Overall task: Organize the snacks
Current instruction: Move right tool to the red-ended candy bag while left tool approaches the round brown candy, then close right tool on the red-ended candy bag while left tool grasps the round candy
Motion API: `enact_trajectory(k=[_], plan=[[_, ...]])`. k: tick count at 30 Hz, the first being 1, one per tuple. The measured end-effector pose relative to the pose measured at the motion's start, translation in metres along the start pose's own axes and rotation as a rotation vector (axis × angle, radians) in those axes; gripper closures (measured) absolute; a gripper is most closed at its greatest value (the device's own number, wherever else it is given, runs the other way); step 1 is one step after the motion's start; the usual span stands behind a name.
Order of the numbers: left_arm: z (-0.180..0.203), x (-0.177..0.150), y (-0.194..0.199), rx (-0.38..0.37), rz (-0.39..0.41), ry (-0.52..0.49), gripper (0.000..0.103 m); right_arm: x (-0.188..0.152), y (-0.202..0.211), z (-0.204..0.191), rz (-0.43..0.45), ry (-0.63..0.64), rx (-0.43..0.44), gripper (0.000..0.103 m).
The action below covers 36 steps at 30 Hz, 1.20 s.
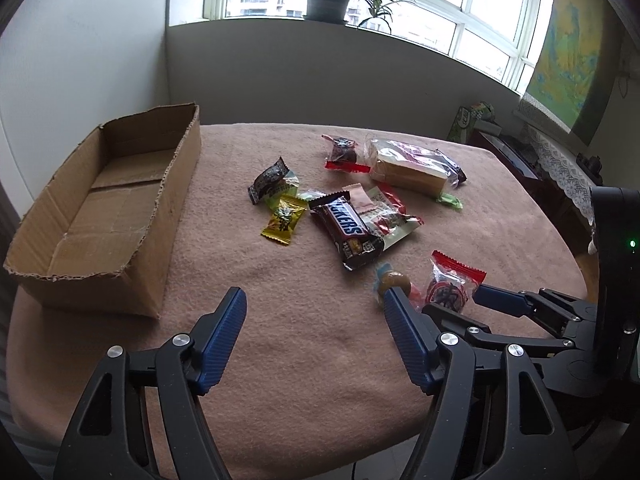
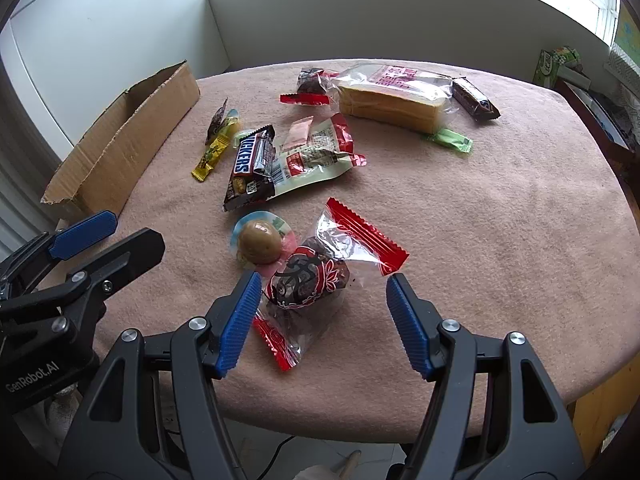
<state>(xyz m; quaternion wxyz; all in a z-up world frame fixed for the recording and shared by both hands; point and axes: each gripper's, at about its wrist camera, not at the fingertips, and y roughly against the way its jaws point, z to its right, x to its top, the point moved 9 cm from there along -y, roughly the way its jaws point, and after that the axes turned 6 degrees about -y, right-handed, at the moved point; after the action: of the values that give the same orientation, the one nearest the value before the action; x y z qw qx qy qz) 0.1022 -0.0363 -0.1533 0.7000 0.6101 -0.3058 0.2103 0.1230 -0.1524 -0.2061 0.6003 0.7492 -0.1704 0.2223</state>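
— Blue ribbed pads on both claws, yes? How wide is the right claw (image 2: 322, 278)?

— Spread wide. Between its fingers lies the red date packet (image 2: 310, 282), a clear wrapper with red crimped ends. The left pad (image 2: 240, 316) is just beside the wrapper or touching it; I cannot tell which. The right pad stands apart from it. Nothing is gripped.

— And the left claw (image 1: 314, 294)?

— Also spread wide, and it holds nothing. It hovers over bare pink cloth of the table (image 1: 280, 340), near the front edge. Its right fingertip is in front of a small round sweet (image 1: 394, 280) in that view.

— Where are the snacks?

— All on the table. The Snickers bar (image 1: 346, 228) lies in the middle on a white and red pouch (image 2: 316, 156). A yellow candy (image 1: 284, 220) is just left of it. Farther back is a bagged sandwich (image 1: 408, 164).

— And the box?

— The cardboard box (image 1: 132, 216) stands at the left side of the table, open on top, with no snack inside.
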Motion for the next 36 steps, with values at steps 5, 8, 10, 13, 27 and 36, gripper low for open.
enact_trajectory(k=[5, 8, 10, 13, 27, 36], plan=[[0.018, 0.001, -0.013, -0.045, -0.025, -0.025, 0.034, 0.006, 0.004, 0.019, 0.018, -0.007, -0.034, 0.035], [0.024, 0.001, -0.021, -0.074, -0.040, -0.020, 0.034, 0.009, 0.008, 0.033, 0.031, -0.007, -0.066, 0.035], [0.026, 0.001, -0.026, -0.084, -0.051, -0.019, 0.034, 0.010, 0.012, 0.040, 0.033, -0.025, -0.057, 0.035], [0.030, -0.001, -0.035, -0.104, -0.072, -0.024, 0.034, 0.013, 0.017, 0.048, 0.034, -0.068, -0.024, 0.035], [0.038, -0.002, -0.062, -0.118, -0.104, -0.035, 0.046, 0.014, -0.003, 0.033, -0.034, -0.095, 0.088, 0.035], [0.037, -0.004, -0.062, -0.115, -0.099, -0.045, 0.072, 0.011, -0.017, 0.030, -0.057, -0.074, 0.070, 0.047]])
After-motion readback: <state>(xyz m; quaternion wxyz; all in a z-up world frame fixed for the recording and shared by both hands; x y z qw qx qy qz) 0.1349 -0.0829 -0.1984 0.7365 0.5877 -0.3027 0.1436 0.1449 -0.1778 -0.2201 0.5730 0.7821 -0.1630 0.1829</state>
